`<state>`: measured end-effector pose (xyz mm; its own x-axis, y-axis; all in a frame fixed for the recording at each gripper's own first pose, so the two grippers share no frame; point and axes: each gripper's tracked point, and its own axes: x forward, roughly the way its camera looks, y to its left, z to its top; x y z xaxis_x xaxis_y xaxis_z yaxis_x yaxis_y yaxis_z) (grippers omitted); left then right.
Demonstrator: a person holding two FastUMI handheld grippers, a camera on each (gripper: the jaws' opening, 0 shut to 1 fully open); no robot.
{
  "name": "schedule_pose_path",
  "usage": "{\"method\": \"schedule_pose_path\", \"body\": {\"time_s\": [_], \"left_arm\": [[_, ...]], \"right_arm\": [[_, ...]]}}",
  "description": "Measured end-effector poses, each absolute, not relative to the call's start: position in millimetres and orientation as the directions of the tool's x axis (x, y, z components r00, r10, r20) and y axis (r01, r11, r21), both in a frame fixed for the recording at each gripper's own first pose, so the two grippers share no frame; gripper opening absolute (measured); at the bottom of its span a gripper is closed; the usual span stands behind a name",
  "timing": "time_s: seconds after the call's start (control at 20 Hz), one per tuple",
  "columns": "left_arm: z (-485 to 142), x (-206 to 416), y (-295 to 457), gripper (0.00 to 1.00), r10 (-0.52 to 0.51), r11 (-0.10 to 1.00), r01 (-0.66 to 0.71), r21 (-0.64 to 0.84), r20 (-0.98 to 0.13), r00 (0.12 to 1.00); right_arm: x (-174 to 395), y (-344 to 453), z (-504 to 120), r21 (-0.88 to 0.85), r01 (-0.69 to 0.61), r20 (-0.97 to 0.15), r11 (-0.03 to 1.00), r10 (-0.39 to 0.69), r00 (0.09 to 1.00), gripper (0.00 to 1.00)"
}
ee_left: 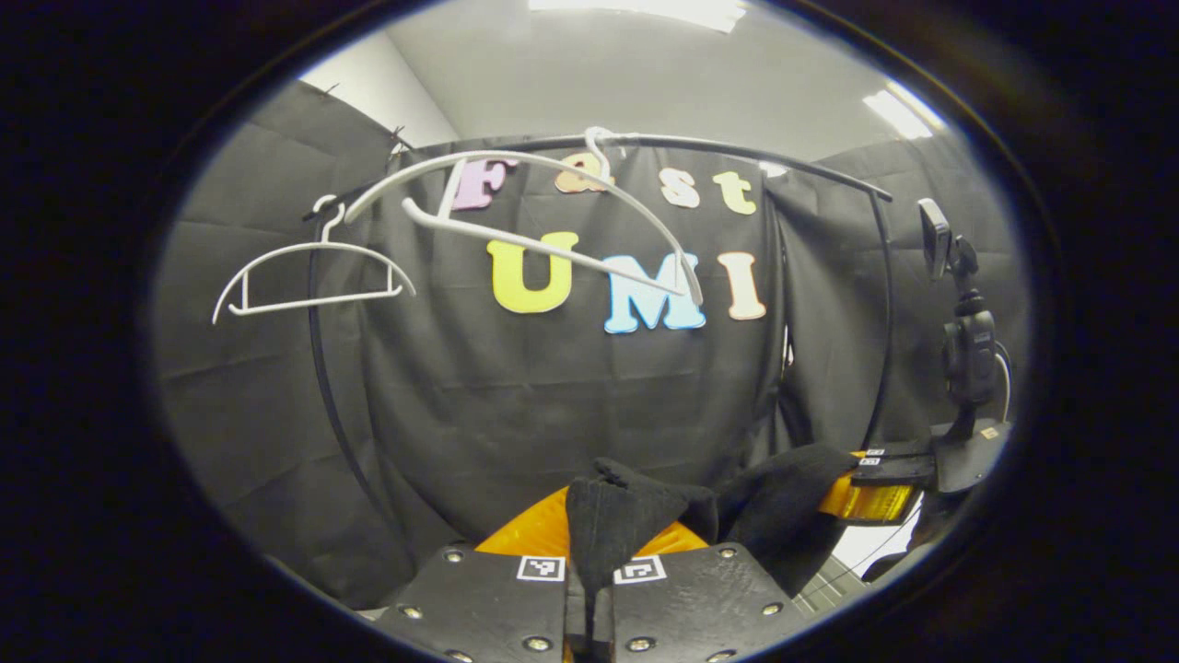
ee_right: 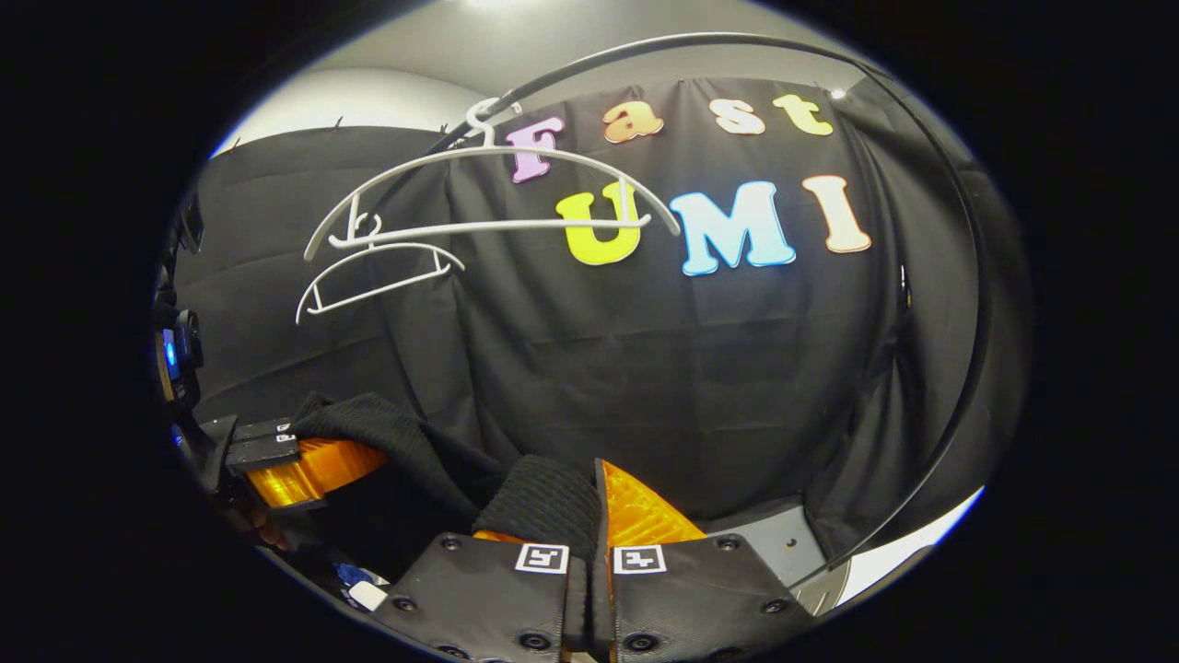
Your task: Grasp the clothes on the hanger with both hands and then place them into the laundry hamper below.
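A black knitted garment (ee_left: 617, 511) is bunched between the fingers of my left gripper (ee_left: 599, 543), which is shut on it. It stretches right to my right gripper (ee_left: 870, 497), seen farther off. In the right gripper view, my right gripper (ee_right: 594, 516) is shut on a fold of the same garment (ee_right: 543, 502). From there the cloth runs left to the left gripper (ee_right: 304, 470). Two bare white hangers hang on the black rail (ee_left: 737, 147) above: a large tilted hanger (ee_left: 553, 212) and a smaller hanger (ee_left: 313, 276). The same large hanger (ee_right: 488, 193) and small hanger (ee_right: 378, 272) appear in the right gripper view.
The rack's curved black pole (ee_left: 322, 368) drops down on the left, and its other side (ee_right: 967, 350) arcs down on the right. A grey base plate (ee_right: 783, 543) lies low behind the right gripper. A camera mount (ee_left: 963, 341) rises over the right gripper.
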<state>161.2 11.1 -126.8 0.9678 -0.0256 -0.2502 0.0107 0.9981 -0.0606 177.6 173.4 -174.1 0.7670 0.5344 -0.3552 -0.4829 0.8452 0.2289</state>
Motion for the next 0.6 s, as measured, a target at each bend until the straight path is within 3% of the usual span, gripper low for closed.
{"method": "schedule_pose_path", "body": {"time_s": [0.6], "left_arm": [[-259.6,186.4,7.4,0.05,0.028,0.994,-0.074,-0.086,-0.449,0.893]], "right_arm": [[151.1,181.9,-300.8,0.185,-0.406,-0.533,0.895,0.438,0.724,0.03]]}}
